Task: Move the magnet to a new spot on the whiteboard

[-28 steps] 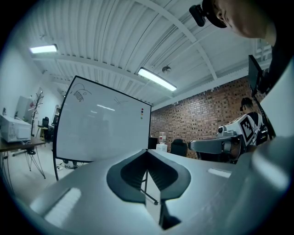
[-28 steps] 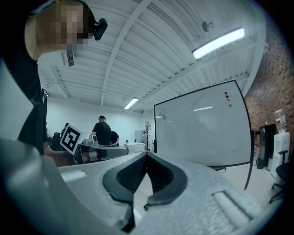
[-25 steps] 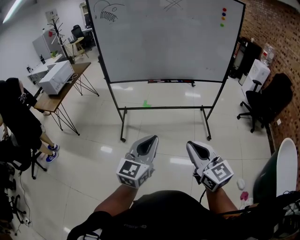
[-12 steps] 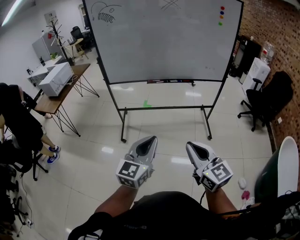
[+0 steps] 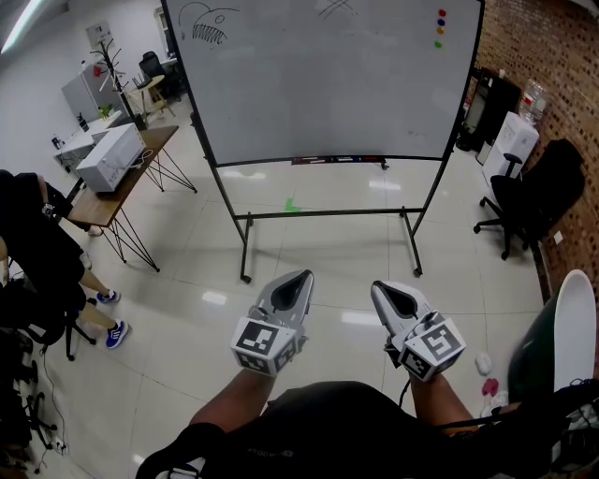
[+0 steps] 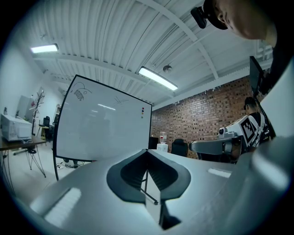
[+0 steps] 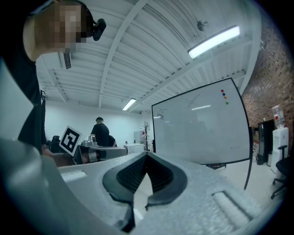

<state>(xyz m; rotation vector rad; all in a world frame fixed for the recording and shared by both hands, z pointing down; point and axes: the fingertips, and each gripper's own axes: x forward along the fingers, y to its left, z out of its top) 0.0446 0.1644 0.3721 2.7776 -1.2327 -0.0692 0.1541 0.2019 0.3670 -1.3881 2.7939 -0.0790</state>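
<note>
The whiteboard (image 5: 318, 84) stands on a wheeled frame across the room, well ahead of both grippers. Several small coloured magnets (image 5: 440, 28) sit in a column near its top right corner: red, blue, yellow, green. They also show as dots in the left gripper view, magnets (image 6: 143, 112), and in the right gripper view, magnets (image 7: 224, 96). My left gripper (image 5: 301, 278) and right gripper (image 5: 378, 289) are held side by side at waist height, pointing level toward the board. Both are shut with nothing between the jaws.
A wooden table (image 5: 140, 164) carrying a white machine stands at the left. A seated person (image 5: 37, 253) is at the far left. A black office chair (image 5: 533, 201) and a brick wall (image 5: 552, 65) are at the right. Tiled floor lies between me and the board.
Both grippers have kept still. The view has drifted a little, so the board sits slightly higher. The seated person at the left has shifted a foot.
</note>
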